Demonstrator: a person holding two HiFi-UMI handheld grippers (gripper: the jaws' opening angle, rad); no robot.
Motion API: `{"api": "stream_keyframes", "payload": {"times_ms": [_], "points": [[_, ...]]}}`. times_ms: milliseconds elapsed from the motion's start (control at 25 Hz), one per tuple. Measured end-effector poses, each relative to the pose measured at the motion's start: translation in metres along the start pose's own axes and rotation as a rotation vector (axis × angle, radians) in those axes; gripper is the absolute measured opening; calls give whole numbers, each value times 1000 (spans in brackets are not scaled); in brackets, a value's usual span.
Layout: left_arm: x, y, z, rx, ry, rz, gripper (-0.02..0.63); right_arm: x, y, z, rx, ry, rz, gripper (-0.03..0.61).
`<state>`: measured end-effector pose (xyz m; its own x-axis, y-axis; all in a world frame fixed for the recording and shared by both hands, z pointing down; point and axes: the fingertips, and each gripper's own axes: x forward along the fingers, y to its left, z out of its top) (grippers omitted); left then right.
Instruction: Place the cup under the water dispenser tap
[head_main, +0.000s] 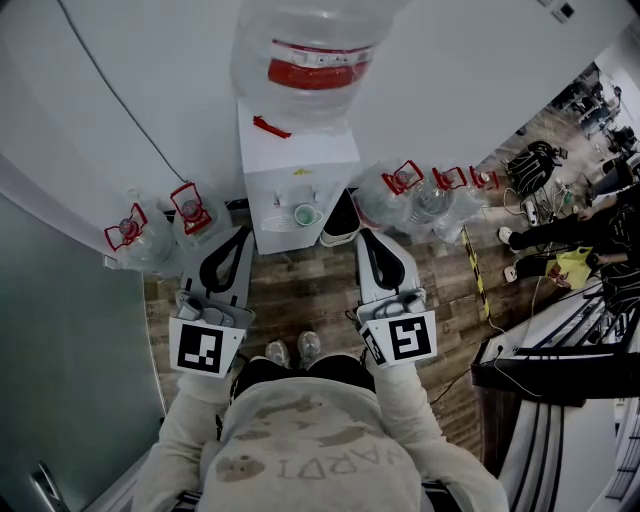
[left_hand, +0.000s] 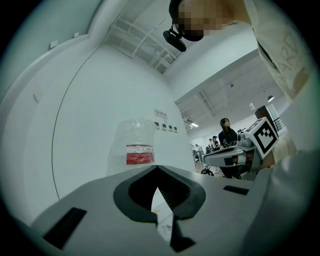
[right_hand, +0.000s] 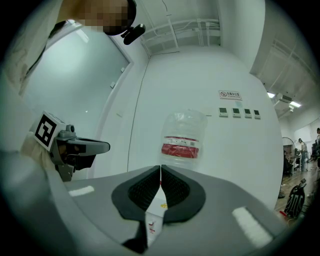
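A white water dispenser (head_main: 290, 160) stands against the wall with a large clear bottle (head_main: 315, 50) on top. A pale cup (head_main: 305, 214) sits in its recess below the taps. My left gripper (head_main: 241, 232) is low and left of the dispenser, jaw tips together and empty. My right gripper (head_main: 361, 233) is to the dispenser's right, also shut and empty. In the left gripper view the shut left gripper (left_hand: 157, 169) faces the bottle (left_hand: 134, 147). The right gripper view shows the right gripper (right_hand: 160, 167) closed below the bottle (right_hand: 182, 137). Neither gripper view shows the cup.
Spare water bottles with red handles stand on the floor left (head_main: 160, 225) and right (head_main: 420, 195) of the dispenser. My shoes (head_main: 293, 350) are on the wooden floor. Yellow-black tape (head_main: 478, 275), bags, cables and people lie to the right. A glass partition is on the left.
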<state>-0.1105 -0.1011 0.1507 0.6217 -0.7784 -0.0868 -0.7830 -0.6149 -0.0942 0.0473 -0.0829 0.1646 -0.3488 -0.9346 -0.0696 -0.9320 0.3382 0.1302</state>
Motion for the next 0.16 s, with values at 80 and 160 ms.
{"api": "stream_keyframes", "payload": {"times_ms": [80,160], "points": [[-1,2,-2,-2,-1,1,4,2,2,-2,-2,-1,-1,9],[-1,4,-5,-3,-2,1,4,4,4,-4,-2,-1,-1,9]]}}
